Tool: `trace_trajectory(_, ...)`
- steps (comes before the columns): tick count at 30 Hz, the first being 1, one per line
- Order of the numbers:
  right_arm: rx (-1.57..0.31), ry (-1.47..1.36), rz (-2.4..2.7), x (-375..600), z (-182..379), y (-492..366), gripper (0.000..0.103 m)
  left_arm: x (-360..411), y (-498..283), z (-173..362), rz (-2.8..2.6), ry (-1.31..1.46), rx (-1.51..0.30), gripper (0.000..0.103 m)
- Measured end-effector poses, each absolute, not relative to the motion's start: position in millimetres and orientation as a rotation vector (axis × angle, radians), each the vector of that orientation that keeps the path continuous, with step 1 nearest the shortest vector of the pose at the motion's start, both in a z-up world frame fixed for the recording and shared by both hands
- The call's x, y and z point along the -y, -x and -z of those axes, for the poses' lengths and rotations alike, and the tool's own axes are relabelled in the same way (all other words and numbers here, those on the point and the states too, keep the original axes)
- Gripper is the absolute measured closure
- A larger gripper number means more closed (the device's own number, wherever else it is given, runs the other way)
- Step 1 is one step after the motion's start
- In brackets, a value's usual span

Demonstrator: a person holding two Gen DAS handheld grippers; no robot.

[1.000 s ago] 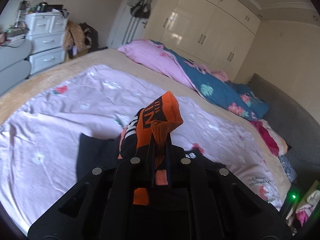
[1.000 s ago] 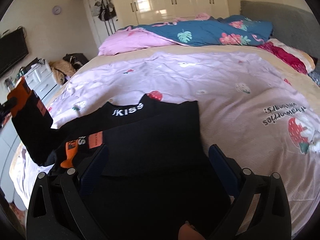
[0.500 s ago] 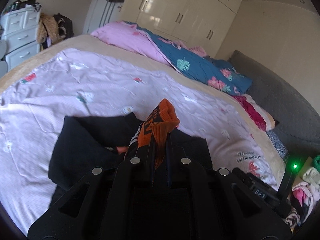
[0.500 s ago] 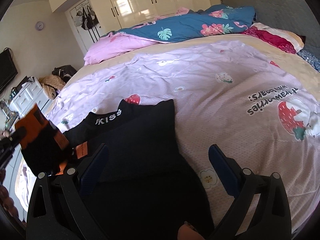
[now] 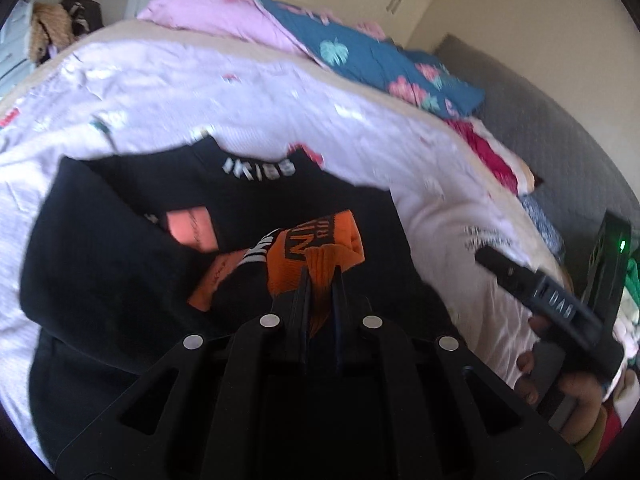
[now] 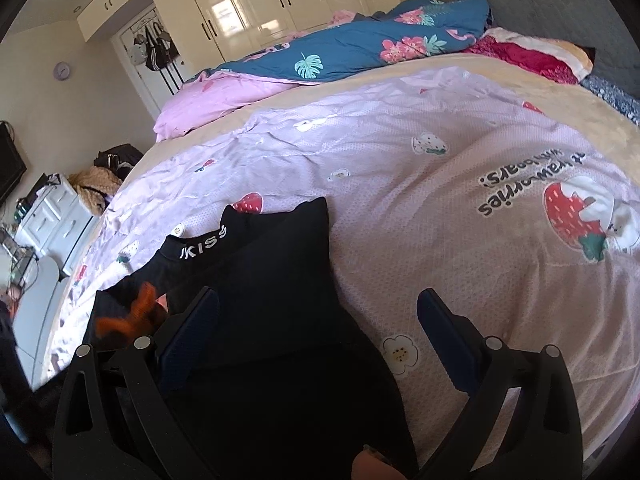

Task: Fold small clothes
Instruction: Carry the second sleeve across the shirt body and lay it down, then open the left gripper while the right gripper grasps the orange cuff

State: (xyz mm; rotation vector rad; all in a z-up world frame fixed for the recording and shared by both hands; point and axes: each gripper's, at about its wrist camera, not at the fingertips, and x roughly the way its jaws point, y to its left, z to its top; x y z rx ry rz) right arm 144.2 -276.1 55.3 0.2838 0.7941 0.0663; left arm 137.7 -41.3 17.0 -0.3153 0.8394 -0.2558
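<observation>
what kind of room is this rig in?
Almost certainly a home bedroom. A large bed with a pink strawberry-print sheet fills both views, a rumpled blue floral duvet lies along its far side, and built-in cream wardrobes line the wall behind.

"KISS" is printed in white on the black garment's collar; "strawberries" can perhaps be read, inverted, on the pink sheet.

1. Sweater lies on sheet, at 7 o'clock of bed.
2. Duvet behind, 12 o'clock.
3. Drawers off-bed, 9 o'clock.
4. Cuff over sweater middle.
</observation>
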Motion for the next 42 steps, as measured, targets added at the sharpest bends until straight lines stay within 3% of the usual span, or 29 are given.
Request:
trace_trajectory(5, -0.809, -0.288, -0.082, 272.3, -50.6, -145.7, 0.004, 48.5, -140.5, 2.3, 0.299, 0.329, -0.904, 0.096)
trace_trajectory(12, -0.841, -0.266, -0.145, 251.9, -38.2, -151.2, 0.004, 49.7, -137.1, 16.5, 0.346, 0.313, -0.97, 0.069)
trace_trajectory(15, -0.861, -0.235, -0.195, 235.4, -30.5, -152.7, 0.005, 40.0, -133.1, 12.0, 0.336, 0.309, -0.959, 0.065)
trace_trajectory(17, -0.881, -0.198, -0.24, 219.1, -23.4, -152.7, 0.02, 27.9, -130.7, 5.9, 0.295, 0.302, -0.944, 0.057)
trace_trajectory(19, -0.907, -0.171, -0.276, 204.6, -16.6, -152.5, 0.023, 12.3, -128.6, -2.1, 0.245, 0.299, -0.922, 0.047)
trace_trajectory(24, -0.96, -0.151, -0.34, 175.9, 2.0, -150.1, 0.036, -24.5, -123.8, -20.8, 0.136, 0.315, -0.869, 0.037)
trace_trajectory(27, -0.984, -0.163, -0.358, 167.1, 10.2, -150.0, 0.05, -48.3, -119.0, -30.8, 0.089, 0.361, -0.832, 0.031)
trace_trajectory(29, -1.0, -0.175, -0.372, 162.1, 15.2, -150.2, 0.067, -63.7, -115.4, -36.7, 0.055, 0.385, -0.808, 0.031)
trace_trajectory(30, -1.004, -0.174, -0.379, 158.6, 17.4, -149.5, 0.07, -68.5, -114.7, -38.7, 0.044, 0.392, -0.801, 0.03)
trace_trajectory(32, -0.998, -0.152, -0.399, 152.6, 17.7, -147.0, 0.09, -80.9, -111.6, -42.0, 0.018, 0.411, -0.786, 0.027)
trace_trajectory(42, -0.776, -0.02, -0.556, 126.5, -59.6, -146.2, 0.092, -121.4, -98.9, -46.8, -0.075, 0.469, -0.753, 0.027)
